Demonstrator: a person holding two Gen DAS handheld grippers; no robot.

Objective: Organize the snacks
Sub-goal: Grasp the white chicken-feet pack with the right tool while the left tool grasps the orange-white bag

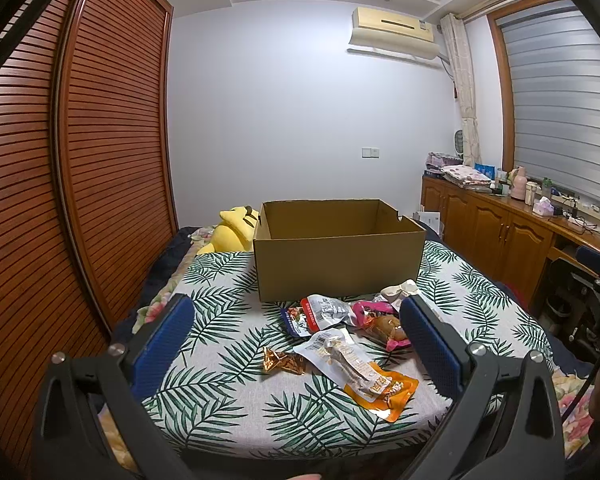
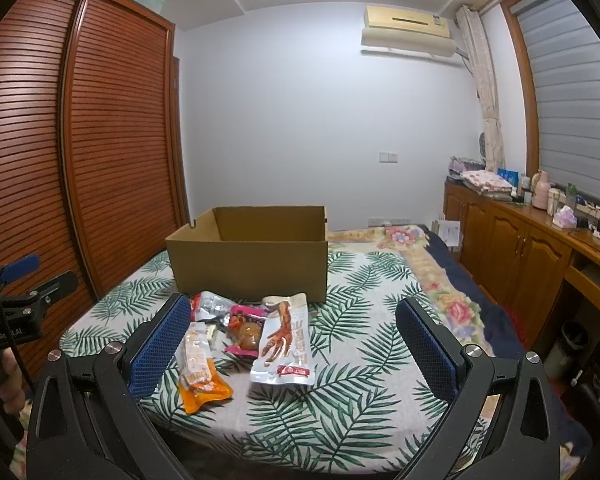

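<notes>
An open brown cardboard box (image 1: pixel 340 248) (image 2: pixel 248 256) stands on the leaf-print cloth (image 1: pixel 228 320), and what its inside holds is hidden. In front of it lie loose snack packets: an orange-and-white packet (image 1: pixel 364 372) (image 2: pixel 200 368), a pink packet (image 1: pixel 380 324) (image 2: pixel 244 330), a red-and-silver packet (image 1: pixel 320 314) (image 2: pixel 208 306), a small amber wrapper (image 1: pixel 282 362), and a clear chicken-foot packet (image 2: pixel 286 340). My left gripper (image 1: pixel 297 302) hovers open near the packets, holding nothing. My right gripper (image 2: pixel 293 304) is open too, with the chicken-foot packet lying ahead between its blue pads (image 2: pixel 160 344).
A slatted wooden wardrobe (image 1: pixel 100 160) lines the left side. A yellow plush toy (image 1: pixel 234 232) lies behind the box. Wooden cabinets (image 2: pixel 520 252) with clutter on top run along the right under a window. A floral blanket (image 2: pixel 440 280) covers the bed right of the cloth.
</notes>
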